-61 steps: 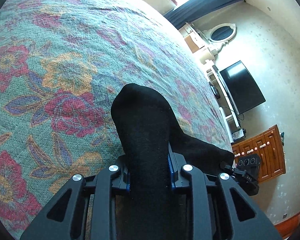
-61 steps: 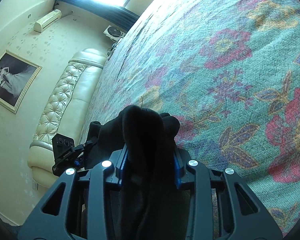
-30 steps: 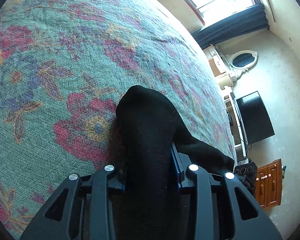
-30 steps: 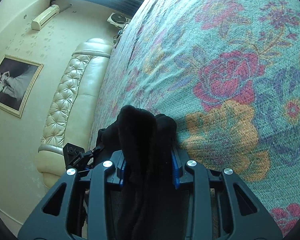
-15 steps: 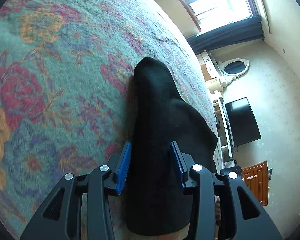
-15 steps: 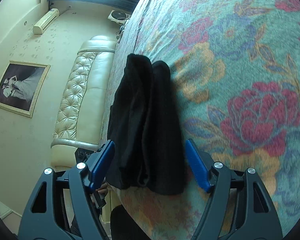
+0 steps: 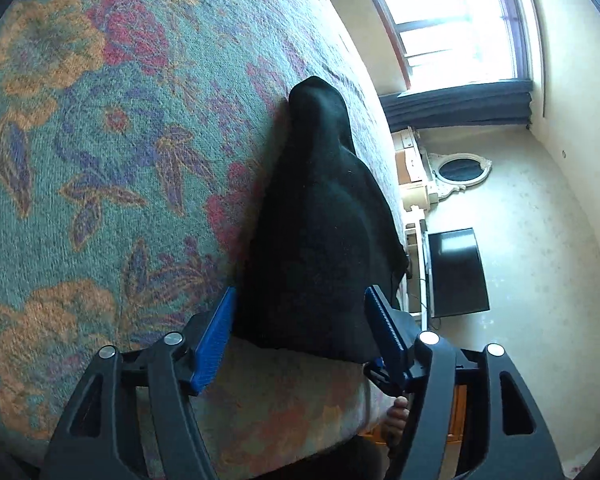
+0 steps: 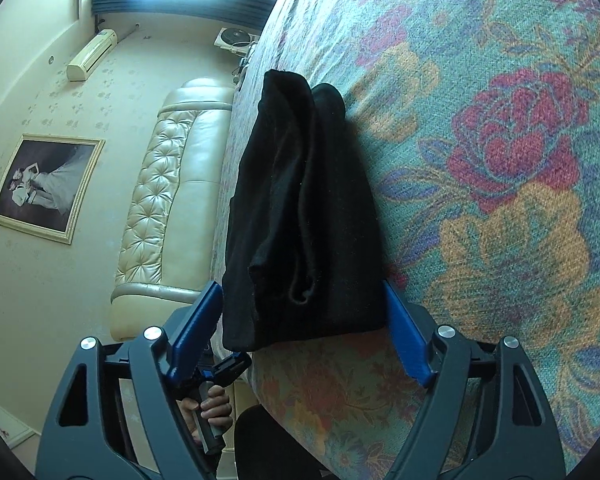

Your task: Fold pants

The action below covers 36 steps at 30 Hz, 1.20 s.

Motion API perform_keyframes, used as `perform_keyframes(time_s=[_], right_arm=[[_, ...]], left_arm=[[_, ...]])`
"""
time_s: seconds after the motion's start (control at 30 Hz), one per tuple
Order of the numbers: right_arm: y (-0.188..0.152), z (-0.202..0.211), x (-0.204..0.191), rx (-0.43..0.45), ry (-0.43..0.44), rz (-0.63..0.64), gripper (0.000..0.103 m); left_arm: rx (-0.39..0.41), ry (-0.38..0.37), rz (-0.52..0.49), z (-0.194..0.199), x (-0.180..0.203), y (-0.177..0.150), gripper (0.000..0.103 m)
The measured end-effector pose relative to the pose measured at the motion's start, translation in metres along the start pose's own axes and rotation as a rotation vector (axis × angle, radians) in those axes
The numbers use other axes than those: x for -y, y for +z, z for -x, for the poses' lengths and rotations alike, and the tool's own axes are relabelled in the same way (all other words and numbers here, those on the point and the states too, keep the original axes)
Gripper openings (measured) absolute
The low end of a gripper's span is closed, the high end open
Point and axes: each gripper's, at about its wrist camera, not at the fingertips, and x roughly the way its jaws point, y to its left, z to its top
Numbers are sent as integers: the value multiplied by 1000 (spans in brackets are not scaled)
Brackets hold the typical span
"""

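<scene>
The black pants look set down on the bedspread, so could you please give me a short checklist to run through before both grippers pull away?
1. Left gripper released: ok, jaws have just been opening, pads spread either side of the black pants.
2. Right gripper released: ok, jaws just opened, pads off the cloth.
3. Pants resting on the floral bedspread: ok.
4. Fold neat: not ok, loose layers bunch at the near edge.
5. Cloth snagged on a pad: cannot tell.
</scene>
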Motion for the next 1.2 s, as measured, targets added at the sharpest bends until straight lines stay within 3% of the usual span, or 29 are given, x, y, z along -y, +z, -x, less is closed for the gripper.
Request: perform_keyframes(time_s=[0.13,0.27,0.3,0.37,0.47,0.6,0.73,1.2], right_arm=[[-1,-2,-3,3,-21,14,80],[-4,-6,-9,1,-57,42,81],[-6,-7,-10,3,-73,51,78],[-9,-8,-10,4,-134,65,59],[-14,-5,-1,21,-137,39,41],[-15,-2,1,26,-139,42,40],[-18,-2,0,35,-136,36,39],[-24,9,8,52,-109,15,36]], left_arm=[[-9,10,-32,-9,8,1,78],[-32,85,-141,-29,22,-1,83],[-34,102,-174,-32,25,-4,83],[-43,142,-249,-38,32,-9,83],[-42,203,-302,-41,35,-12,73],[-24,212,-272,-37,31,-11,57],[-16,216,-269,-35,35,-11,49],[20,253,-309,-31,46,-17,43]])
